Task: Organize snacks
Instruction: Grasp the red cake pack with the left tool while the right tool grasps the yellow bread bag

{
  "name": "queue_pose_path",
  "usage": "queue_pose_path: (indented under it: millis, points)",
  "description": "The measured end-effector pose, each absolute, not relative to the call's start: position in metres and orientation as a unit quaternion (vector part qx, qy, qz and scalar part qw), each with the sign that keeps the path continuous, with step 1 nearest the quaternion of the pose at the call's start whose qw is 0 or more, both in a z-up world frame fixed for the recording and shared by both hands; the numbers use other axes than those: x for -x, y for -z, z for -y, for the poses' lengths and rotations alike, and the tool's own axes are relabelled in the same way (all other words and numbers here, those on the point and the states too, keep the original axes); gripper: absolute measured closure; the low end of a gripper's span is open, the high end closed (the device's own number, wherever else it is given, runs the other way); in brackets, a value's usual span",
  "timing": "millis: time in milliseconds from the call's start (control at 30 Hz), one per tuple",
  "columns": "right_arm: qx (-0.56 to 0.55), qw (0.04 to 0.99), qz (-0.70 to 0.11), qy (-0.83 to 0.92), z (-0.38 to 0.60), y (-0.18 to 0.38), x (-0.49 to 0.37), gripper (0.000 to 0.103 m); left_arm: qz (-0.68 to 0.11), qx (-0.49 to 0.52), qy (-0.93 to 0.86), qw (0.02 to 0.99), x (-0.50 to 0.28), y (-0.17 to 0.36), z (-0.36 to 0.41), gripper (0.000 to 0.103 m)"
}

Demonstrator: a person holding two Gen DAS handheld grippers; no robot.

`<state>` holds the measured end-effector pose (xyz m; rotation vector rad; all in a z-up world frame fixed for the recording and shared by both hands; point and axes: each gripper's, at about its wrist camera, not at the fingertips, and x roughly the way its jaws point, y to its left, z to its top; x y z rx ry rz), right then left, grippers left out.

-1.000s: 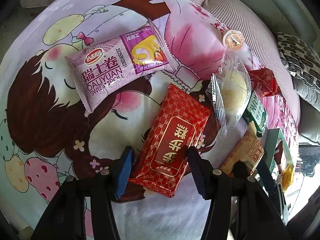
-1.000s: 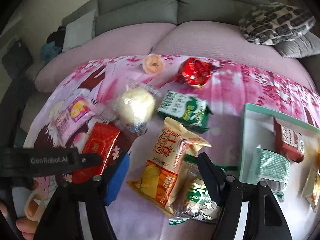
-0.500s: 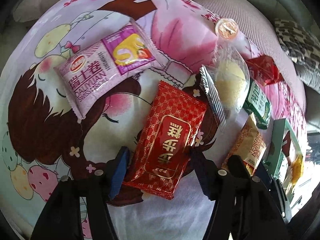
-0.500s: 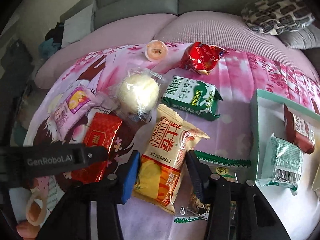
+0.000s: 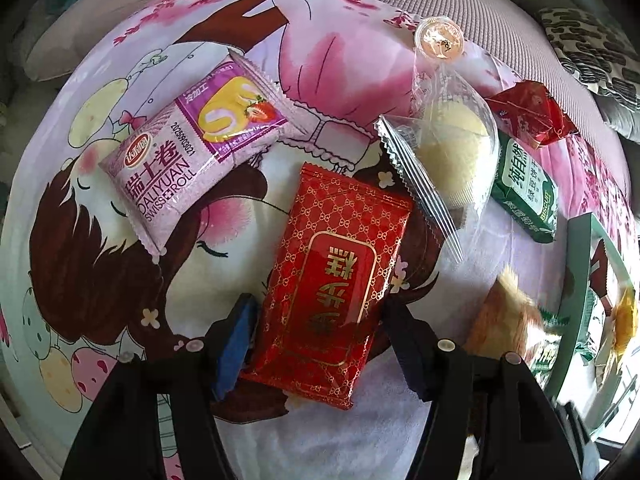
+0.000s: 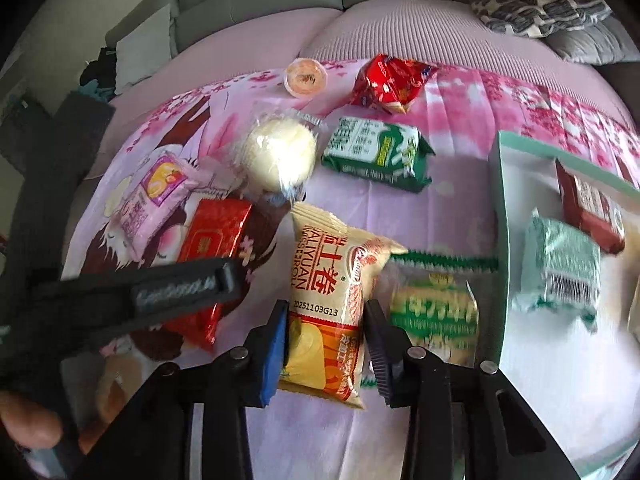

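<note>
Biscuit pack [image 6: 378, 154] lies left of the tray [image 6: 502, 216].

Black left gripper [image 5: 318, 344] and right gripper [image 6: 326, 346], blue-padded fingers [image 6: 273, 350], silver screws.

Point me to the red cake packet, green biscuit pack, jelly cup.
red cake packet [image 5: 336, 280], left wrist view, centre label.
green biscuit pack [image 6: 376, 156], right wrist view, front face.
jelly cup [image 6: 305, 77], right wrist view, foil lid.

Right gripper [image 6: 326, 344] fingers apparently clamped orange packet [image 6: 332, 300].
</note>
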<state>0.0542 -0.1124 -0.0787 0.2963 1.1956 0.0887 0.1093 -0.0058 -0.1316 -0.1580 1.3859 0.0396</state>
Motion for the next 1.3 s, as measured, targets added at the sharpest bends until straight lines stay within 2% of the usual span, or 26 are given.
queue_pose_path:
  millis: [1133,1300]
  points:
    - [-0.137,0.799,-0.584,-0.056,0.101,0.095,-0.058,0.064,-0.625,0.023,-0.020,0.780,-0.107,0.134,0.015,0.036]
    - [-0.149,0.797,-0.583,-0.056,0.104,0.094,-0.058,0.064,-0.623,0.048,-0.023,0.780,-0.109,0.133,0.011,0.039]
